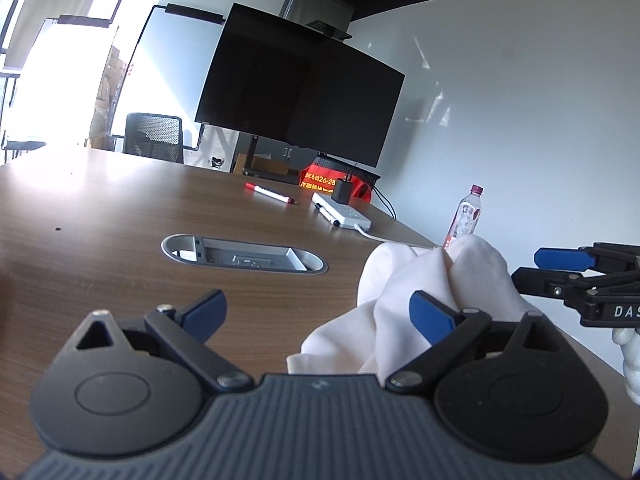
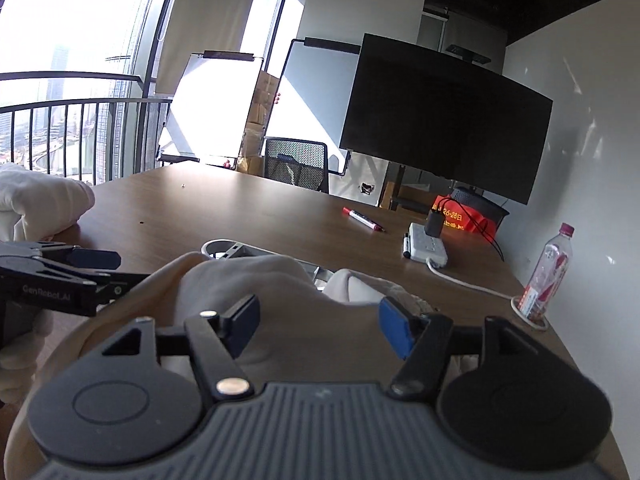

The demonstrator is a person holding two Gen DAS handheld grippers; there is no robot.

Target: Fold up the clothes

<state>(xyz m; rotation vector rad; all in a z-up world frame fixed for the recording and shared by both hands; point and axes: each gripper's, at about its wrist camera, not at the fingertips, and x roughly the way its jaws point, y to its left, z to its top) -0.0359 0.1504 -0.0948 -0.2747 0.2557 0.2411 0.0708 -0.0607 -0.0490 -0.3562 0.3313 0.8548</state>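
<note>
1. The left gripper (image 1: 318, 312) has its jaws spread wide and holds nothing; bare wooden surface (image 1: 120, 232) shows in the gap.
2. A crumpled white garment (image 1: 420, 292) lies on the surface at the right jaw of the left gripper, bunched up behind and around that blue pad (image 1: 432, 316). Whether the pad touches the cloth cannot be told.
3. The right gripper (image 2: 320, 322) also stands wide open with nothing clamped. The garment (image 2: 256, 280) is heaped directly beneath and ahead of its jaws, filling the space between them.
4. In the left wrist view, the right gripper (image 1: 560, 264) comes in from the right, its tips at the far side of the cloth.
5. In the right wrist view, the left gripper (image 2: 94, 266) reaches in from the left, at the cloth's edge.
6. Beyond both sets of jaws a cable hatch (image 1: 244, 256) is sunk into the surface. Farther off lie a red marker (image 1: 271, 194), a white power strip (image 1: 342, 210) with a black charger, and a water bottle (image 2: 548, 272) to the right.
</note>
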